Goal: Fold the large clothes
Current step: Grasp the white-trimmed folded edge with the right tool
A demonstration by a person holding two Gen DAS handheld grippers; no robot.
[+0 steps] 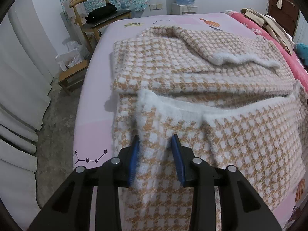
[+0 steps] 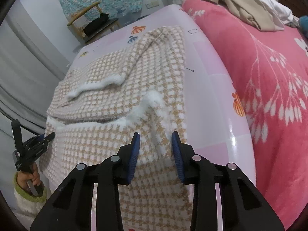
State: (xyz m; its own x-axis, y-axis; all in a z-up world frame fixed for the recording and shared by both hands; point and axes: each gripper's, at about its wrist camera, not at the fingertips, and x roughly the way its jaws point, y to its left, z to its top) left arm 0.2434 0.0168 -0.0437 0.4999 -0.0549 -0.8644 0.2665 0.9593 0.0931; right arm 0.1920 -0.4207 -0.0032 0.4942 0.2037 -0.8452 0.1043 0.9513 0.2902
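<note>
A bunched fold of the checked tan-and-white sweater [image 1: 192, 73] is clamped between the blue pads of the left gripper [image 1: 156, 150], at its near left edge. Its near right edge is pinched likewise by the right gripper [image 2: 156, 146]. Beyond the grippers, the sweater is spread on the pink-sheeted bed [image 1: 96, 88], one sleeve laid across the body. A wooden chair [image 1: 100, 19] is seen past the bed.
</note>
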